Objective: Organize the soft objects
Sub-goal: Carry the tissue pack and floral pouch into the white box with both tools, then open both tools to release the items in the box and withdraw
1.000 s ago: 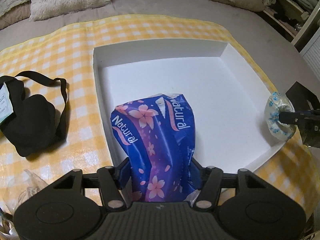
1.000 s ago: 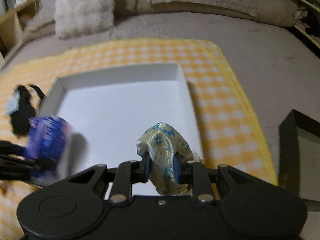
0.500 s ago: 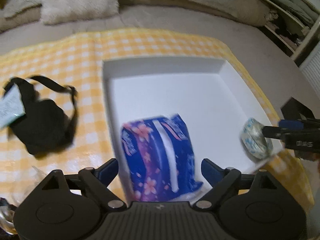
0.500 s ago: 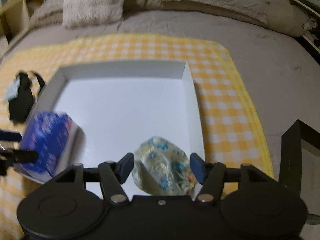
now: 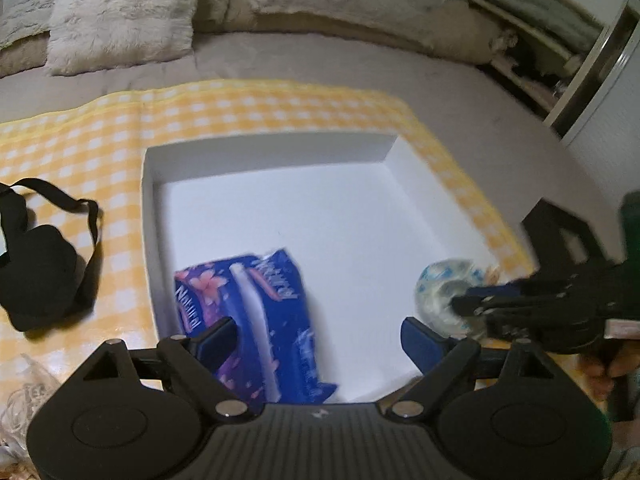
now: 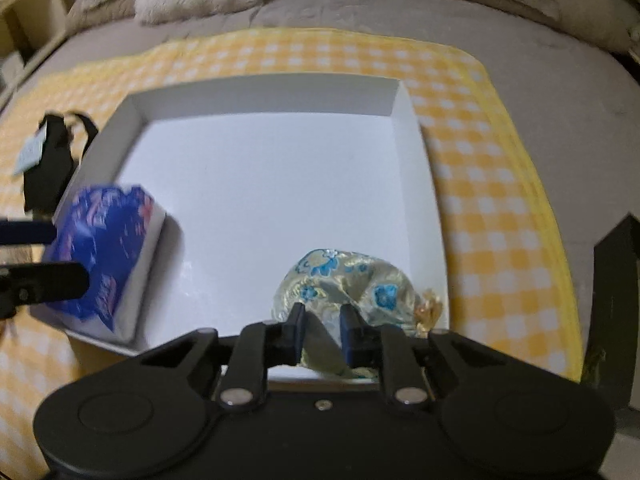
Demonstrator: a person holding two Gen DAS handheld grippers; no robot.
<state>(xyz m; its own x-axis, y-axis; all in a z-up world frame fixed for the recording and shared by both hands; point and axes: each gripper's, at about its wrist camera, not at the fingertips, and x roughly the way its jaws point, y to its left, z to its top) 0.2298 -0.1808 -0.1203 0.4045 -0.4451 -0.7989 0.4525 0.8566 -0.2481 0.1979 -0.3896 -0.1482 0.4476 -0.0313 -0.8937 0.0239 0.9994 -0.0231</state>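
Observation:
A blue floral tissue pack lies in the near left corner of the white tray. My left gripper is open, its fingers spread on both sides of the pack's near end. In the right wrist view the pack shows at the tray's left side. A pale floral fabric pouch lies in the tray's near right corner. My right gripper has its fingers narrowly apart at the pouch's near edge; whether they pinch it is unclear. The pouch is blurred in the left wrist view.
The tray sits on a yellow checked cloth on a grey bed. A black eye mask with a strap lies left of the tray. A crinkled clear bag is at the near left. A black box stands right. Pillows line the back.
My left gripper opened, dropped the tissue pack into the tray and pulled back. My right gripper opened over the pouch, then narrowed its fingers again at the pouch's near edge.

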